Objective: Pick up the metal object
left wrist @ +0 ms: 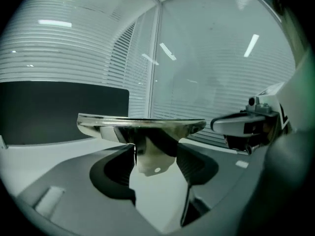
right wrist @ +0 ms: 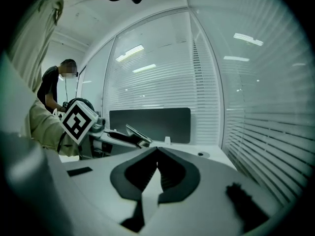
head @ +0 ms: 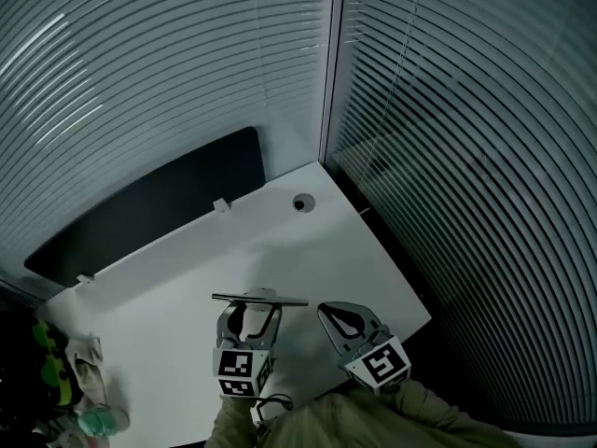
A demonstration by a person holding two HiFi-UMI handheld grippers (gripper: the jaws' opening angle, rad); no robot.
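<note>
The metal object [head: 284,300], at lower centre of the head view, is pinched crosswise at the tips of the left gripper [head: 254,306], above the table [head: 280,241]. The right gripper [head: 326,312] is pressed together, empty. The hold is shallow, so the object could be levered loose and dropped if the gripper is tilted.

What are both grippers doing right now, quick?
Left gripper: jaws closed on the flat metal object.
Right gripper: jaws shut, holding nothing.
</note>
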